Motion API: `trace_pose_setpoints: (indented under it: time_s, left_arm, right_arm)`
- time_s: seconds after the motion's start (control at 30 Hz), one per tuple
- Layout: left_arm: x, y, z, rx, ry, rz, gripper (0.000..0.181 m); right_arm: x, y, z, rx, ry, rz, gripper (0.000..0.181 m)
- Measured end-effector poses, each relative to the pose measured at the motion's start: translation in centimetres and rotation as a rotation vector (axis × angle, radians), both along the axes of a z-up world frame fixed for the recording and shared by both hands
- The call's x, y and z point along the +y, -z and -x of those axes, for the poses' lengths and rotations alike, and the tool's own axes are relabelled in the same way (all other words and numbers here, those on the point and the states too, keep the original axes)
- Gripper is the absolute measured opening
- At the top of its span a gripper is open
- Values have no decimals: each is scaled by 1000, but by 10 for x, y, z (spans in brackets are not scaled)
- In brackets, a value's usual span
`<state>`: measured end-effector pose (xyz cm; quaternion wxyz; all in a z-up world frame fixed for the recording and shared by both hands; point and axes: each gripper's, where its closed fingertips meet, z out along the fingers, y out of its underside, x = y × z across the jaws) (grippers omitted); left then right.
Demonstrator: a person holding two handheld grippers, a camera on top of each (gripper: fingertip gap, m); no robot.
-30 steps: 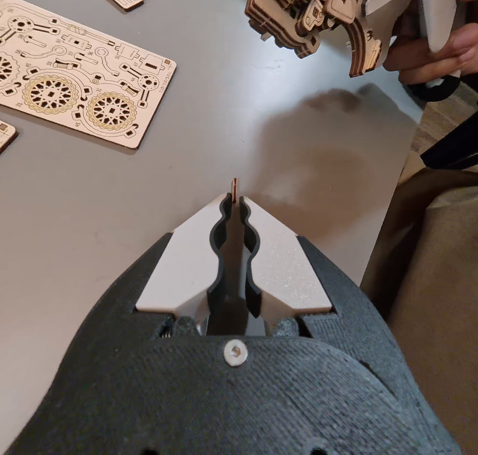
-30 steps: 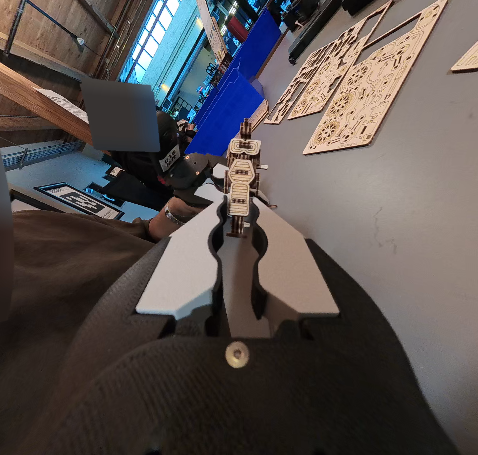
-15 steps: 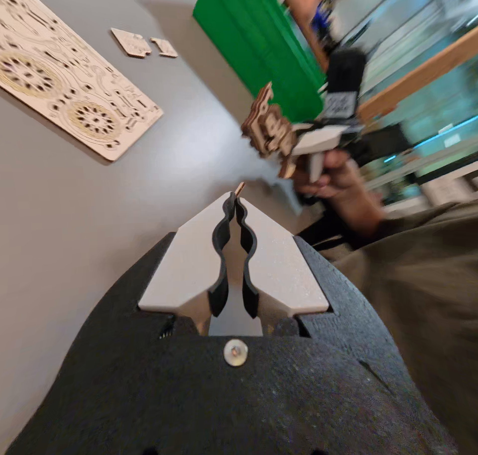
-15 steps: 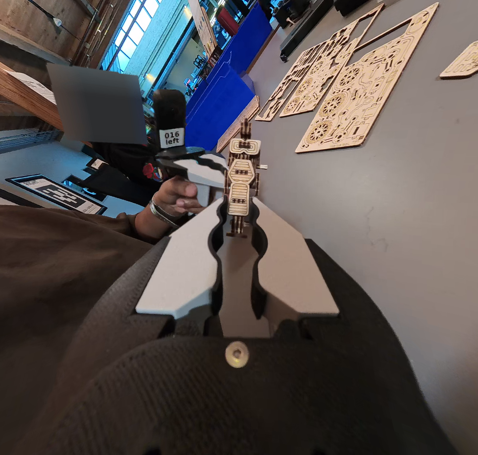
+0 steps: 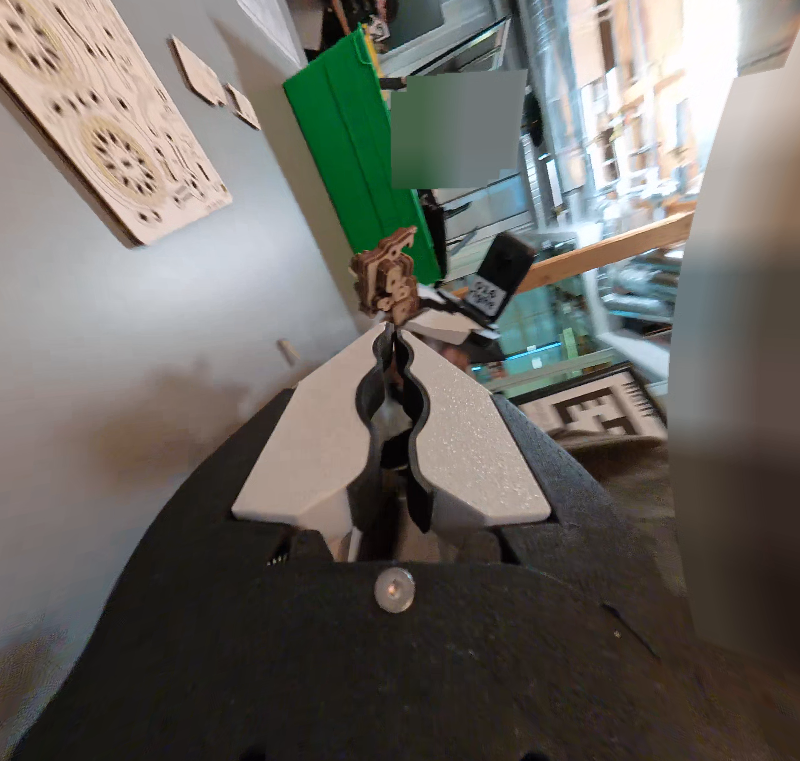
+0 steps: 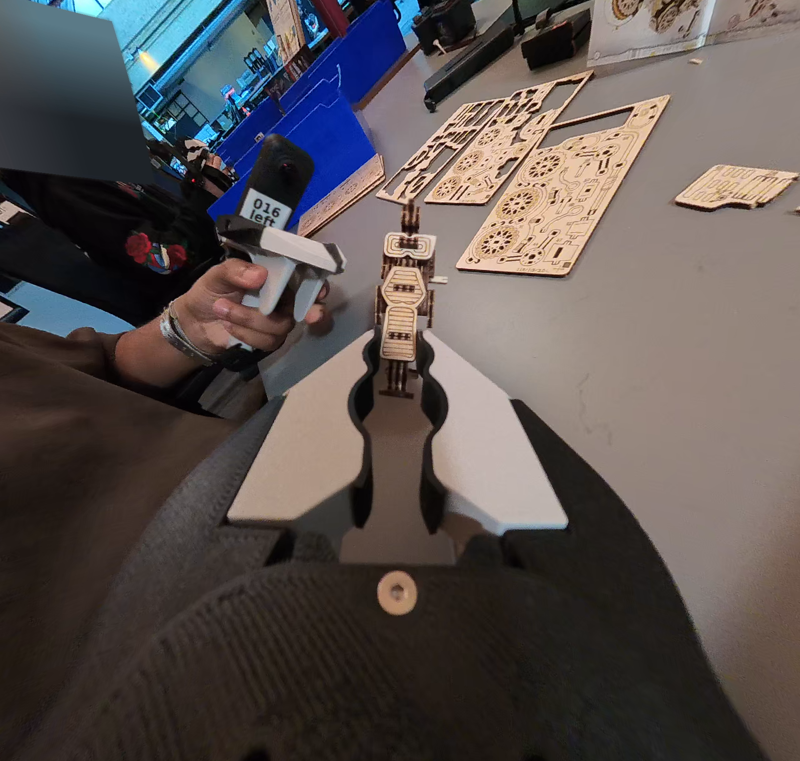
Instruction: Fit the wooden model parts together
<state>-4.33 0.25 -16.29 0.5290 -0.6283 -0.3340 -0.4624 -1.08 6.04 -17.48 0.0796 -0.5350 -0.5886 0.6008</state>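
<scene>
I keep my left gripper (image 5: 391,329) pinched on a thin wooden piece, just left of the half-built wooden model (image 6: 404,303) that my right gripper (image 6: 398,346) clamps upright above the counter (image 6: 649,394), exposing its slots for insertion.
</scene>
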Motion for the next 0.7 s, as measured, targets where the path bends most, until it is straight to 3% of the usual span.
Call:
trace_pose_setpoints:
  time_s: [0.13, 0.33, 0.7]
  left_arm:
    - [-2, 21, 8, 340, -9, 142, 0]
    - [11, 49, -10, 859, 66, 349, 13]
    - [46, 69, -20, 1105, 228, 427, 30]
  right_arm:
    - [18, -9, 2, 22, 61, 31, 14]
    - [41, -20, 2, 64, 134, 14, 13]
    - [42, -1, 0, -17, 104, 14, 13]
